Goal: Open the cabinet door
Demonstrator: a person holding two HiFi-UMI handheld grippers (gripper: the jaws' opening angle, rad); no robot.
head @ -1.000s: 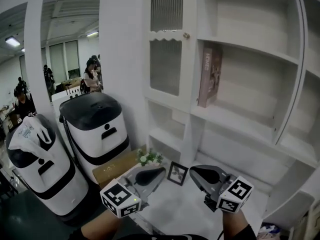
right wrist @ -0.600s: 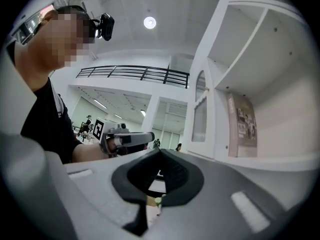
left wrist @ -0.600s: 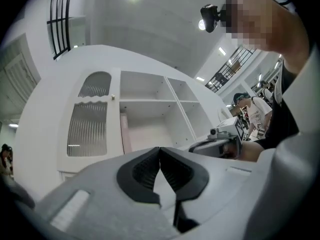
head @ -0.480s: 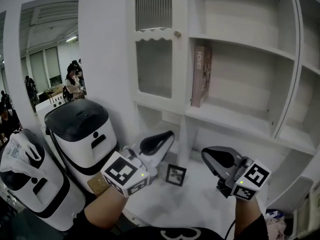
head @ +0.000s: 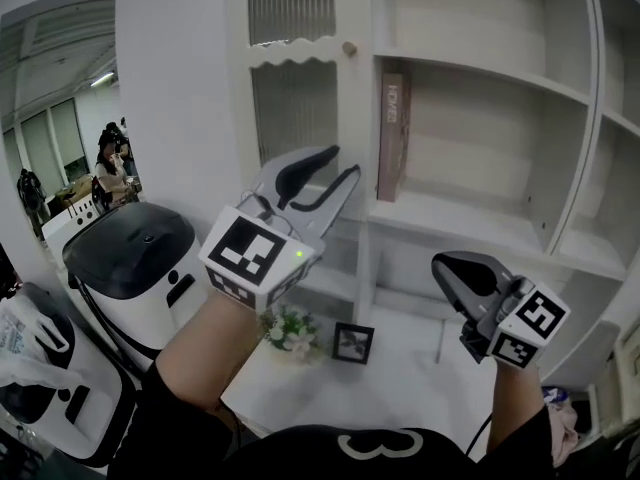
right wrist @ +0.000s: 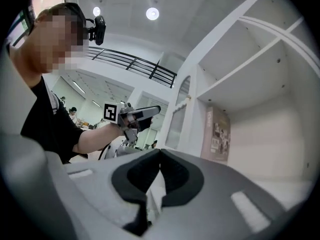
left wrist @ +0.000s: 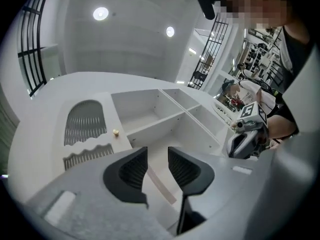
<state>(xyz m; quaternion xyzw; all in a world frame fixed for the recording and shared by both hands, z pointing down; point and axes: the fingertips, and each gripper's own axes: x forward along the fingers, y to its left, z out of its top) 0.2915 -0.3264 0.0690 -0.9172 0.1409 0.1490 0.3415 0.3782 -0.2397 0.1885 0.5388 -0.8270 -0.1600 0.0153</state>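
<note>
While the left gripper [head: 343, 163] is held up in front of the cabinet, its jaws are seen parted, having just been opening, and nothing is caught between them. Its tips are pointed up and to the right. The right gripper [head: 447, 265] is held lower and well off to the right, before the open shelves [head: 480, 238]. Its jaws are pressed together on nothing, as is shown plainly in the right gripper view.

Below the two grippers, a small picture frame [head: 352, 342] is stood on a white surface, with a little bunch of flowers [head: 290, 330] just beside it on the left. A white bin with a black lid [head: 130, 258] is set further left.

Behind the left gripper, the cabinet door [head: 295, 103] is found shut, its ribbed panels divided by a scalloped strip. Its small round knob [head: 349, 48] is fixed at the door's right edge, above the left gripper's tips and apart from them. In the left gripper view the knob is placed up and to the left of the jaws. A book [head: 392, 133] is stood upright on the shelf just right of the door.
</note>
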